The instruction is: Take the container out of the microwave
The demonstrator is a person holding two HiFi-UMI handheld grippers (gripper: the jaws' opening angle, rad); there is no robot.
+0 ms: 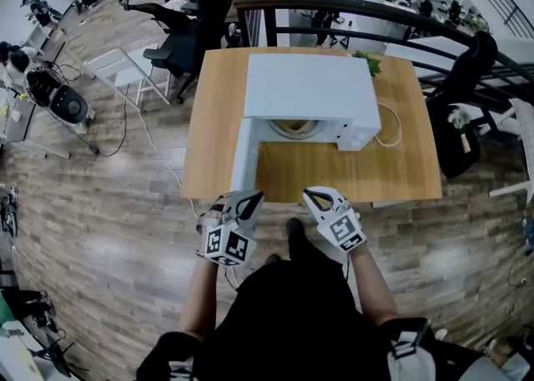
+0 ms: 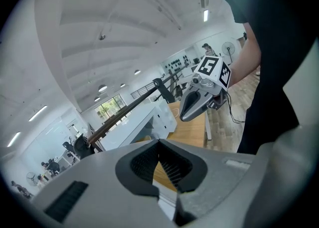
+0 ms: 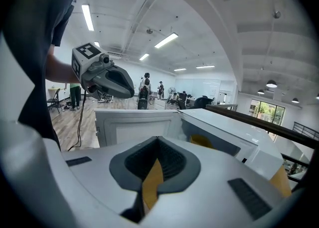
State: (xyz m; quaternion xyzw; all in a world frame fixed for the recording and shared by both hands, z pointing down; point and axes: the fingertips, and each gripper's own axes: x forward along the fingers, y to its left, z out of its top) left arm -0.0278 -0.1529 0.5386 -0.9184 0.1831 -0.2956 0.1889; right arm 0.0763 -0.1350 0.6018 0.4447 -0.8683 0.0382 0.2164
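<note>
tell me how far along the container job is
Done: the microwave has its door swung open. In hand: nothing. The left gripper and right gripper are near the front edge of the table, jaws together and empty. Left: the container sits inside, so reaching in, gripping it and bringing it out all remain.

Black short-sleeved top; pale grey left gripper and right gripper, black-and-white marker cubes

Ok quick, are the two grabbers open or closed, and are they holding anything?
Left gripper: closed, holding nothing.
Right gripper: closed, holding nothing.
</note>
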